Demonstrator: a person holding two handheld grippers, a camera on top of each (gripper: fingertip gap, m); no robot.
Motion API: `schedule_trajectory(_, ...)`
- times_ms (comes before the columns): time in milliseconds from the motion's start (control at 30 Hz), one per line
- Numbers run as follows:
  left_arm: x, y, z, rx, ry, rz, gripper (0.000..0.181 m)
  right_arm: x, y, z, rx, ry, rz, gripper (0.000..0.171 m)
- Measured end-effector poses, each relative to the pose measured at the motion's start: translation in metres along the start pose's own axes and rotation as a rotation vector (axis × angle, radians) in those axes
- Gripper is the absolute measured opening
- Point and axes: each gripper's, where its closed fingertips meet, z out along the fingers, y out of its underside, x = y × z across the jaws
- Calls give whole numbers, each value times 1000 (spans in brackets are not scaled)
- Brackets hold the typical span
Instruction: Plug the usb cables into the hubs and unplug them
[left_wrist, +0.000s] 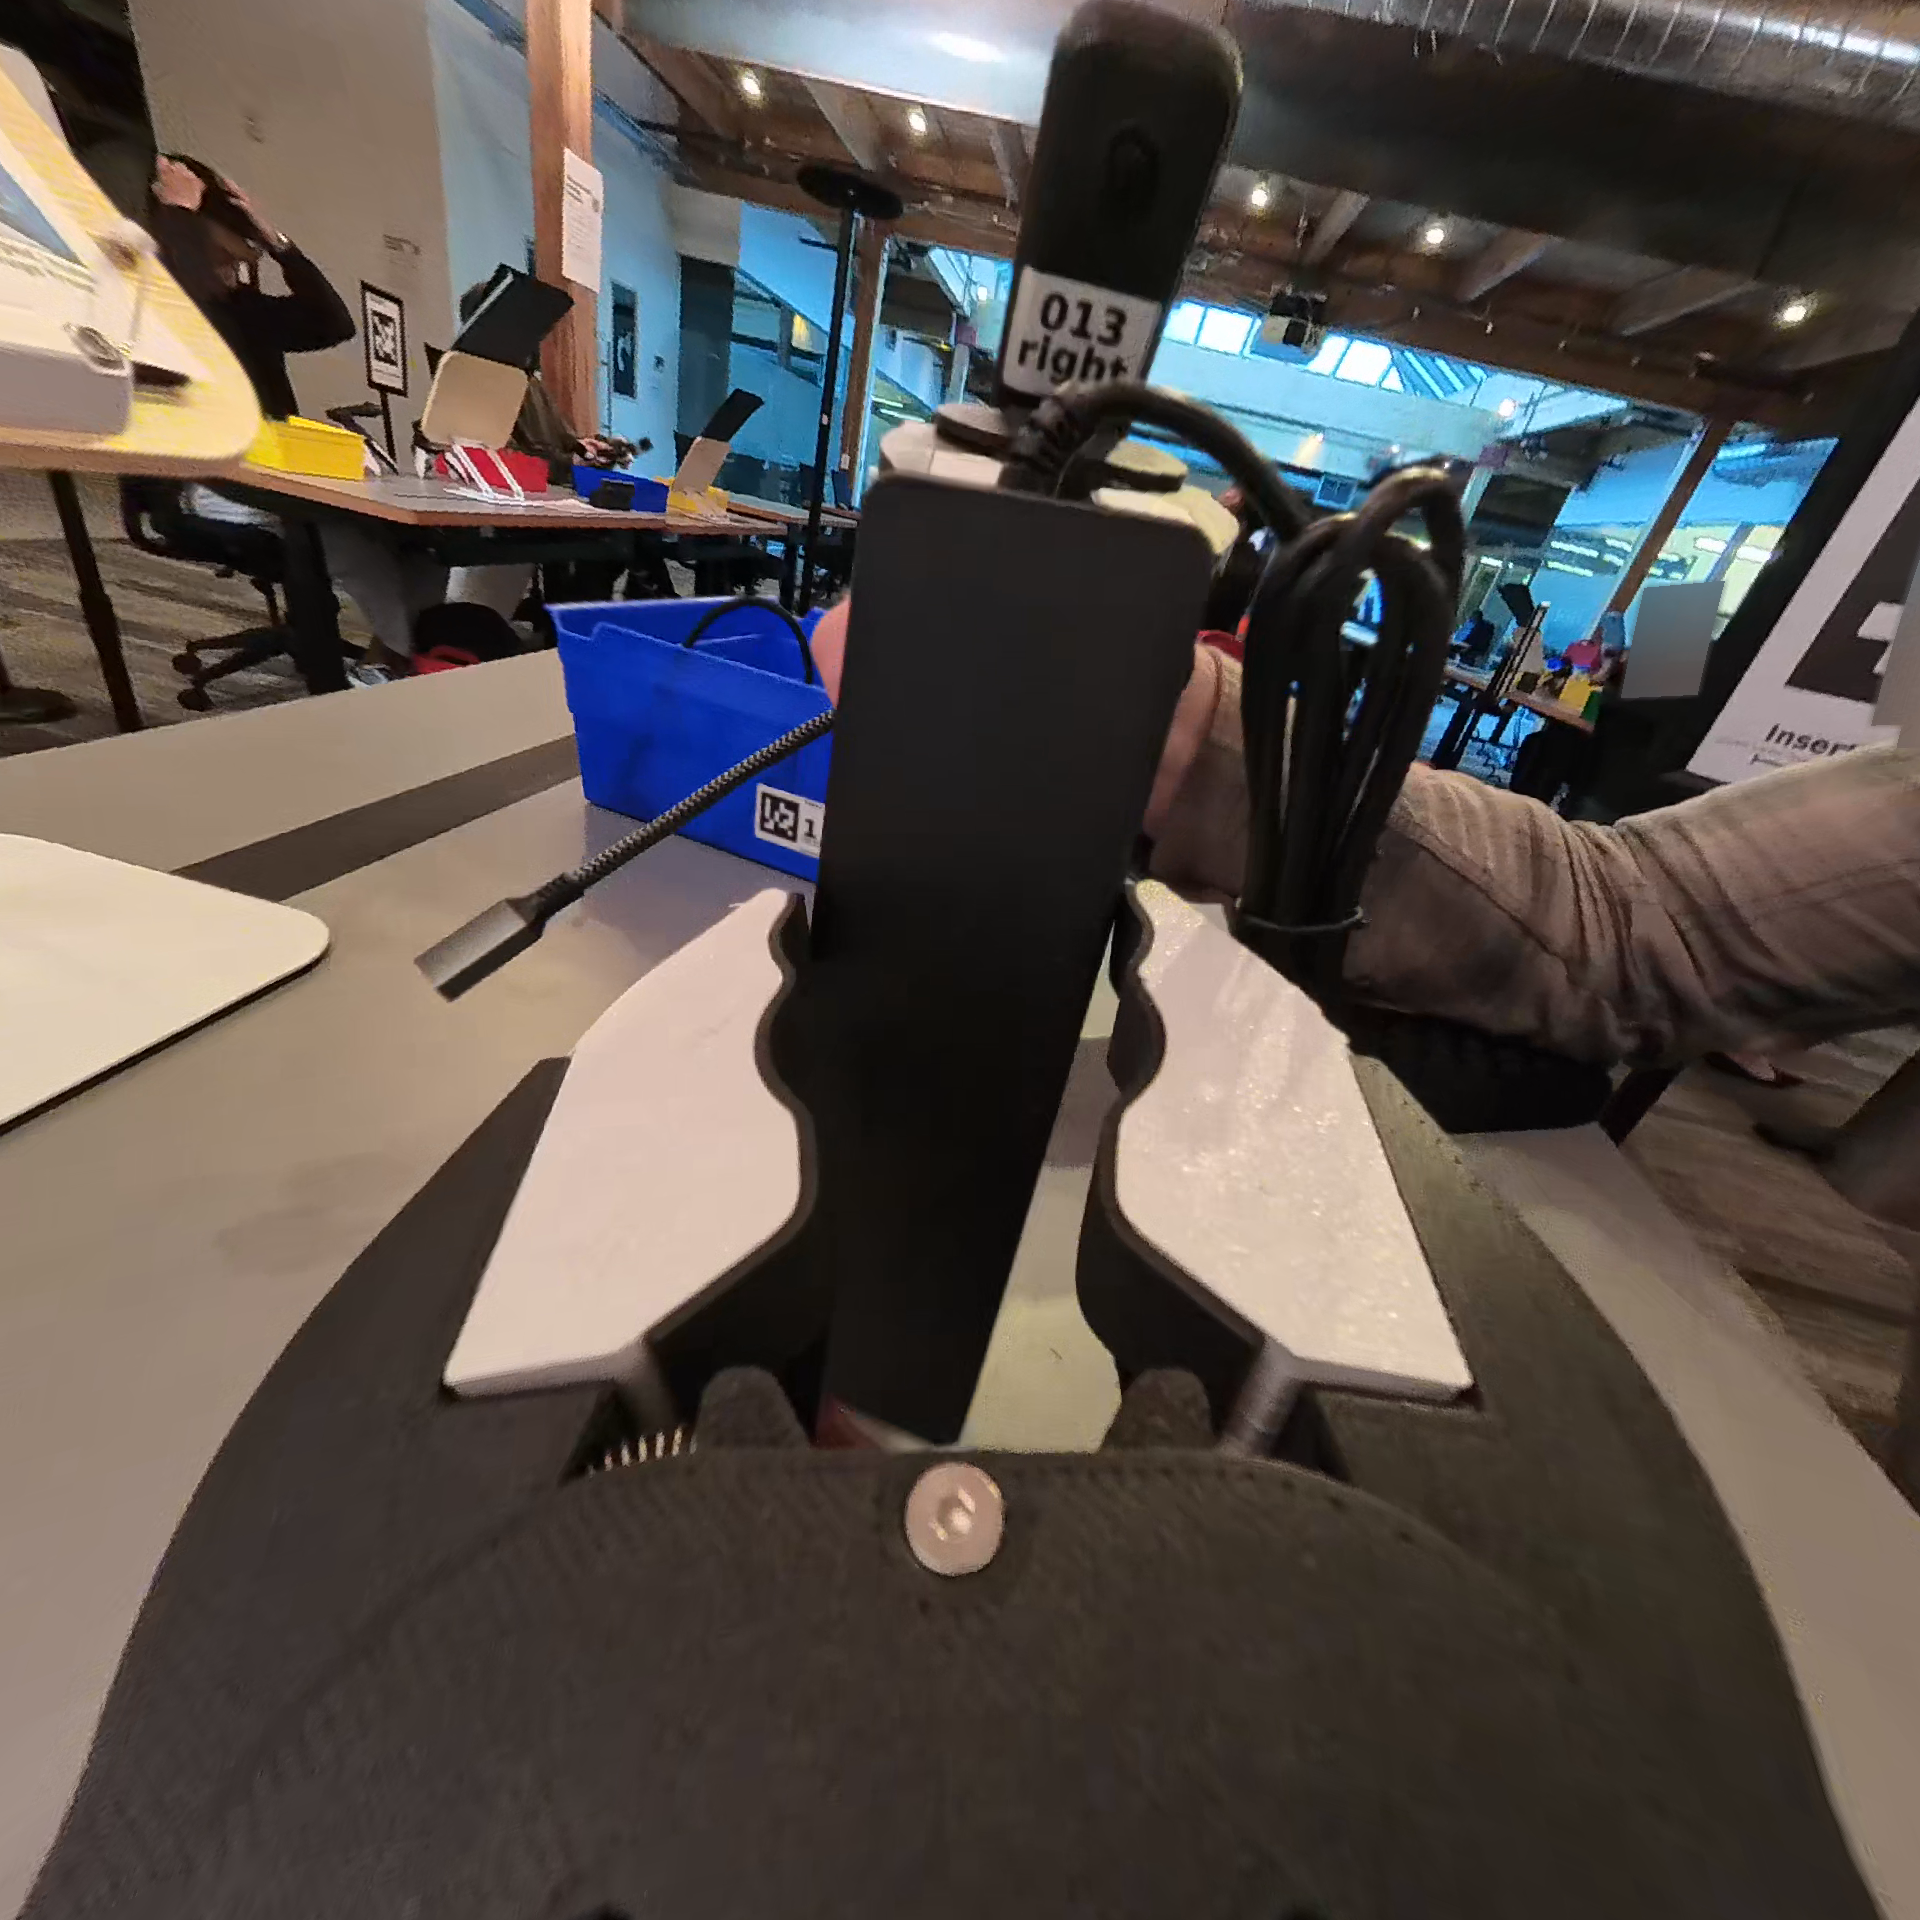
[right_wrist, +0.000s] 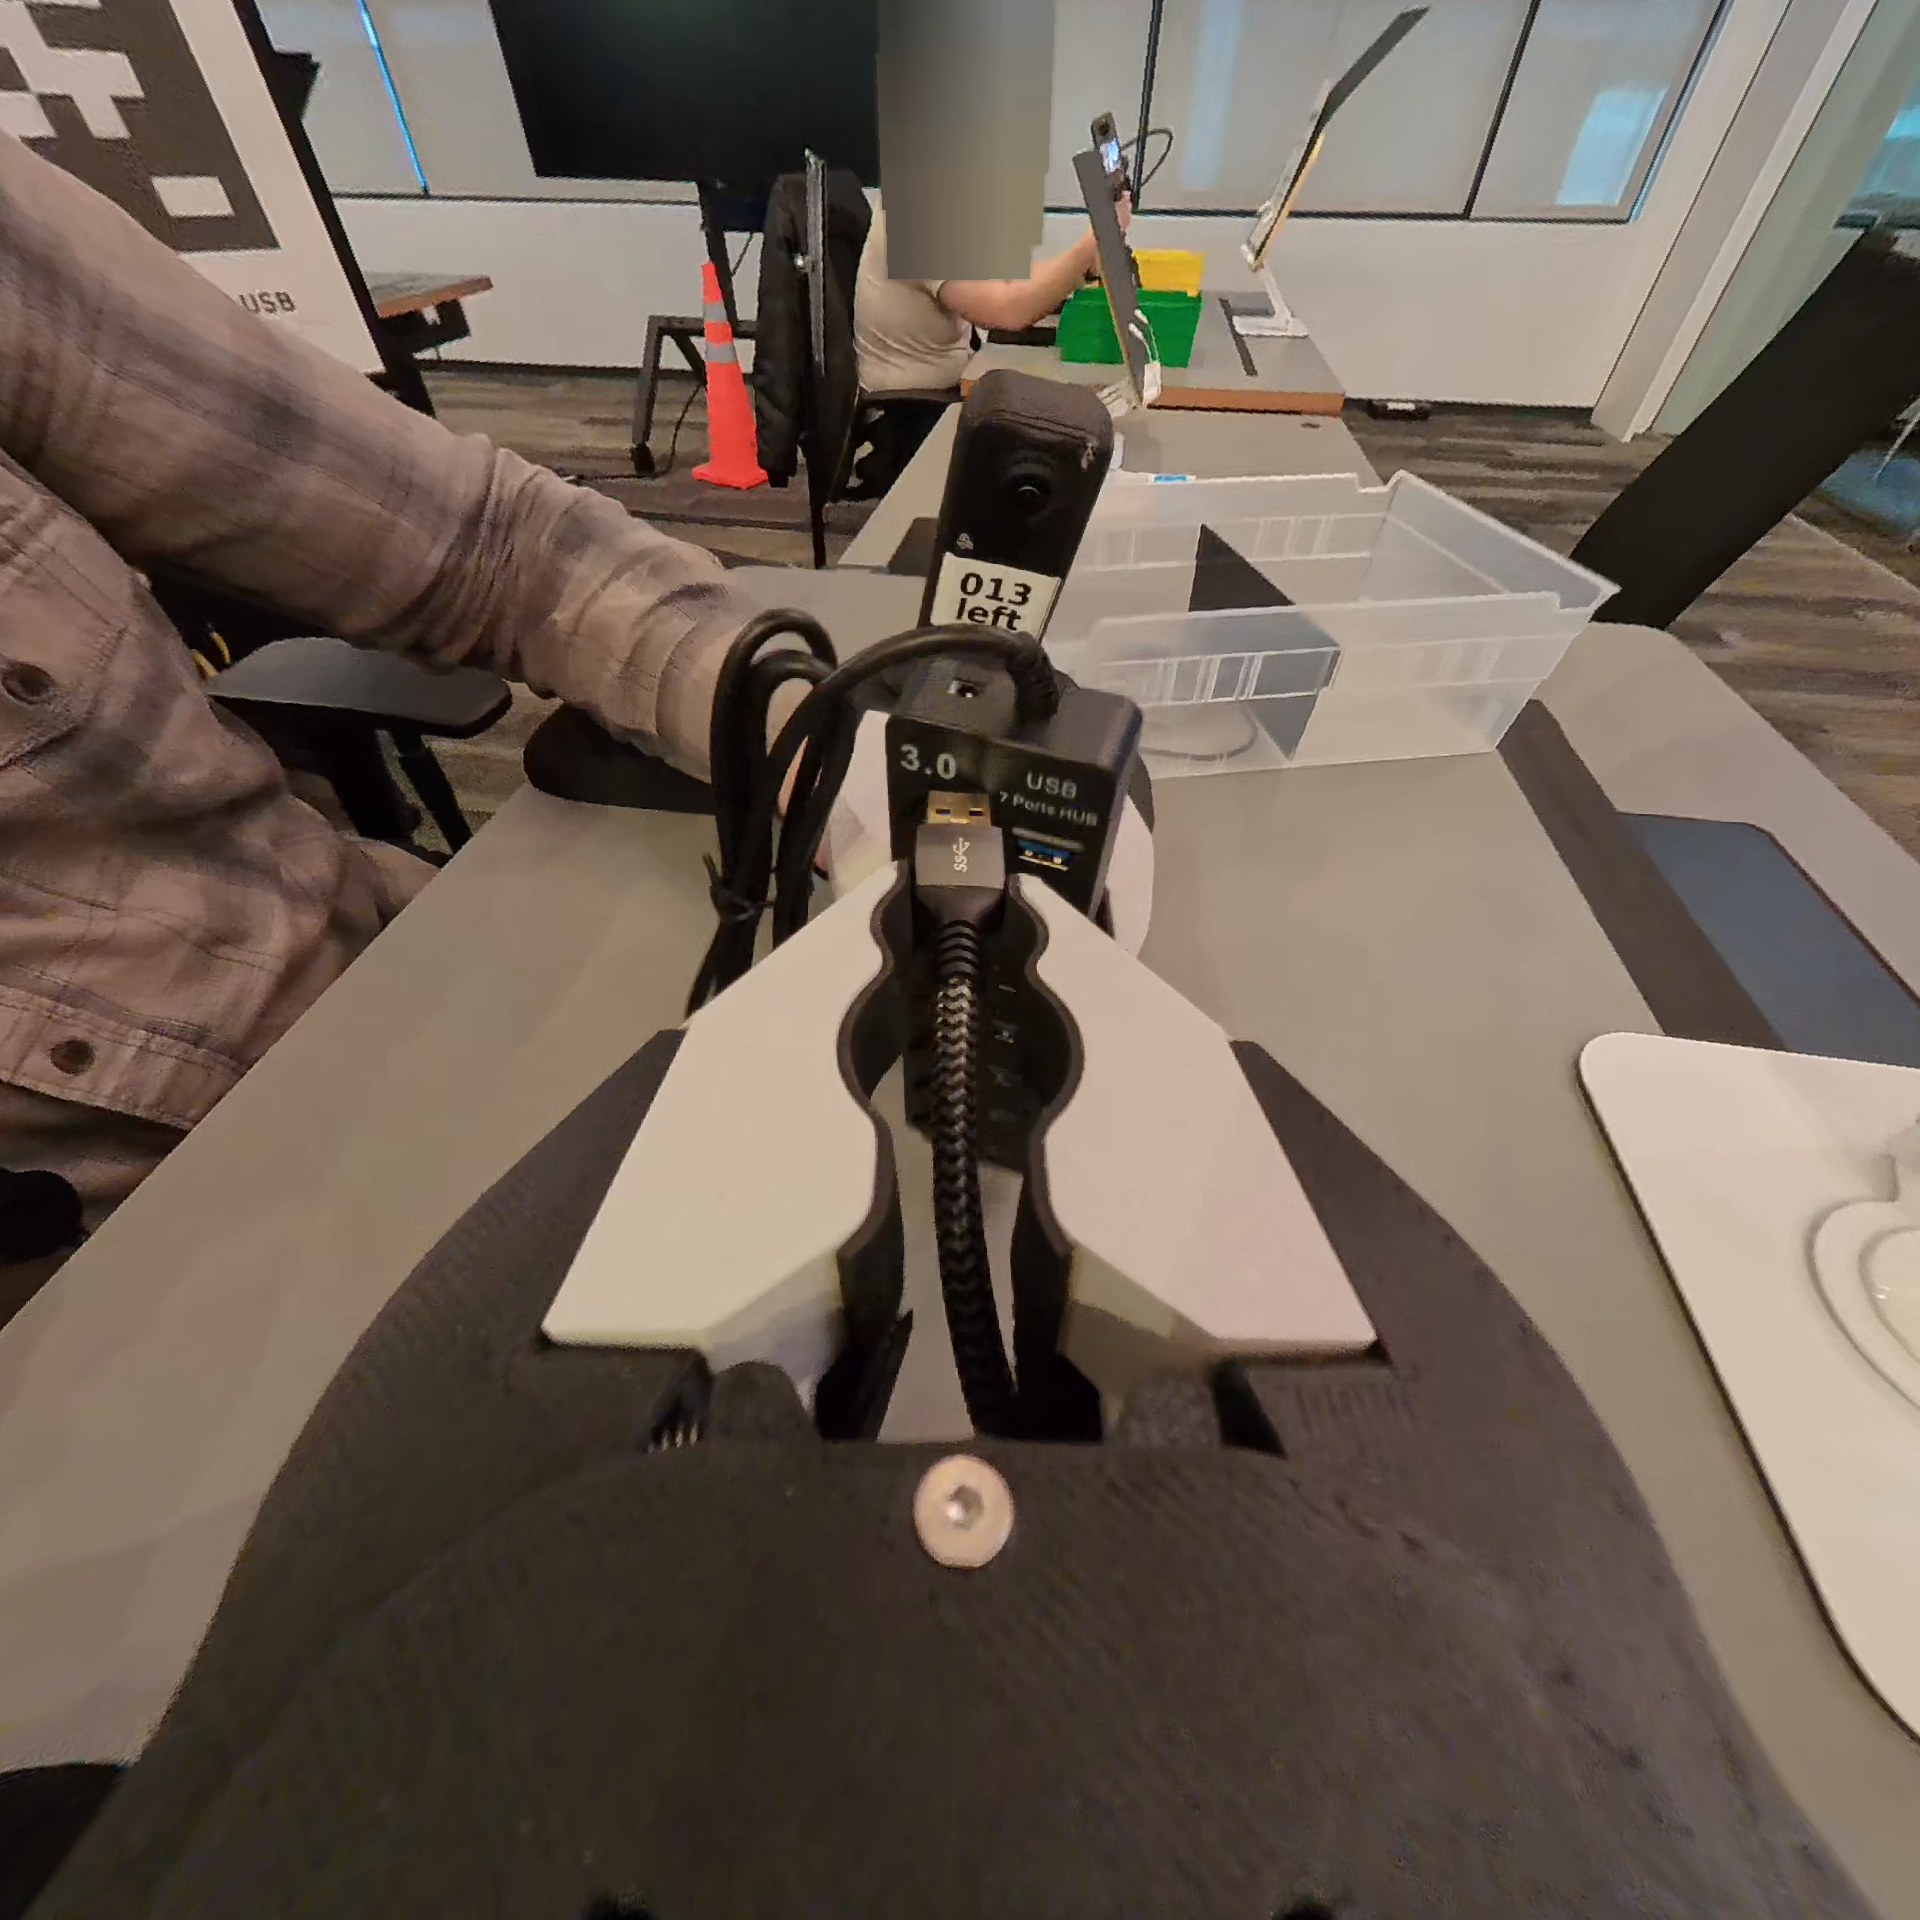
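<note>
Right now my left gripper (left_wrist: 961, 966) clamps the black hub (left_wrist: 997, 883) upright above the grey table (left_wrist: 260, 1195), while my right gripper (right_wrist: 961, 914) pinches the braided usb cable (right_wrist: 966, 1122) just behind its plug (right_wrist: 958, 831), held at the hub's ports. Rigid hub, light; the cord flexes, so I'd judge the stiff plug housing the place to grip.

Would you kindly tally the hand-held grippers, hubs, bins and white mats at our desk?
Hand-held grippers: 2, left on the hub, right on a cable
Hubs: 1
Bins: 2, blue bin and clear bin
White mats: 1, mat
Total: 6
</note>
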Motion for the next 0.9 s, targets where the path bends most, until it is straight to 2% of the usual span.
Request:
schedule_trajectory(200, 4, 11, 6, -72, -12, 115, 55, -1, 4, 7, -32, -1, 7, 13)
schedule_trajectory(333, 9, 1, 10, -56, -16, 171, 59, -3, 9, 12, -57, -14, 6, 13)
schedule_trajectory(533, 11, 15, 13, -130, -28, 264, 61, -6, 20, 21, -98, -30, 18, 13)
schedule_trajectory(600, 9, 15, 16, -147, -57, 288, 76, -7, 21, 24, -102, -38, 17, 13)
schedule_trajectory(733, 17, 21, 25, -209, -48, 353, 81, -8, 27, 30, -125, -40, 17, 14)
schedule_trajectory(900, 15, 25, 28, -258, -80, 381, 72, -7, 29, 33, -126, -38, 29, 13)
